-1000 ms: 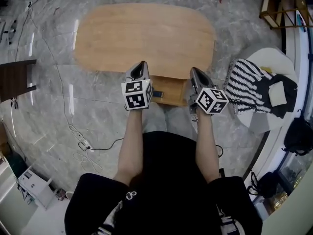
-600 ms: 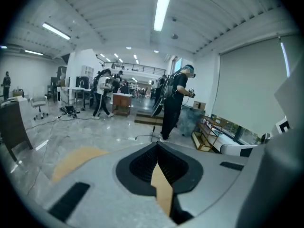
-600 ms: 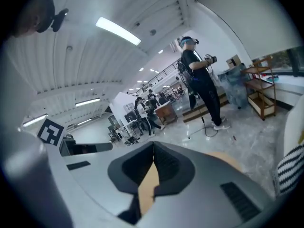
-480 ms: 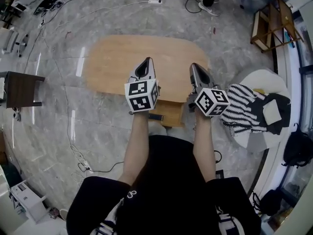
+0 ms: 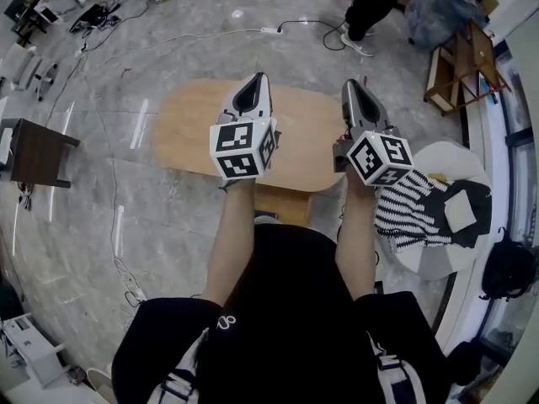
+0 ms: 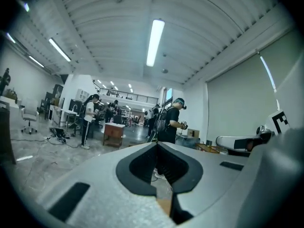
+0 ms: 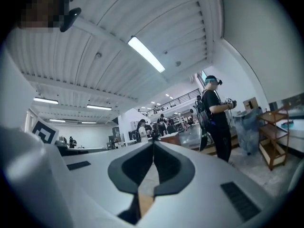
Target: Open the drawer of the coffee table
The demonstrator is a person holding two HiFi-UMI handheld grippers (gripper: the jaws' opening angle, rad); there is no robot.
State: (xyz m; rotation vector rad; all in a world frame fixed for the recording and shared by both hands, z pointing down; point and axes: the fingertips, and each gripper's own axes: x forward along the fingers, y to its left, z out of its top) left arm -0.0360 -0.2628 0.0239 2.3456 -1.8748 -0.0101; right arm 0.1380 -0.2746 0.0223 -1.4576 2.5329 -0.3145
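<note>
The oval wooden coffee table (image 5: 295, 129) stands on the marble floor in front of me. Its drawer (image 5: 286, 204) sticks out open under the near edge, partly hidden between my forearms. My left gripper (image 5: 255, 86) and right gripper (image 5: 354, 91) are held up high over the table, side by side, pointing level and away from me. Both are shut with nothing between the jaws. In the left gripper view the left gripper's tips (image 6: 156, 144) meet against the room beyond; the right gripper's tips (image 7: 153, 142) do the same in the right gripper view.
A white round seat (image 5: 459, 154) with a striped cloth (image 5: 413, 209) sits right of the table. A dark side table (image 5: 38, 151) stands at the left and a wooden rack (image 5: 463, 61) at the back right. A person (image 5: 375, 2) stands beyond the table. Cables (image 5: 126, 259) trail on the floor.
Both grippers have risen from beside the open drawer to high over the table and tipped up to level. They stay shut and hold nothing. The view has lifted toward the room.
</note>
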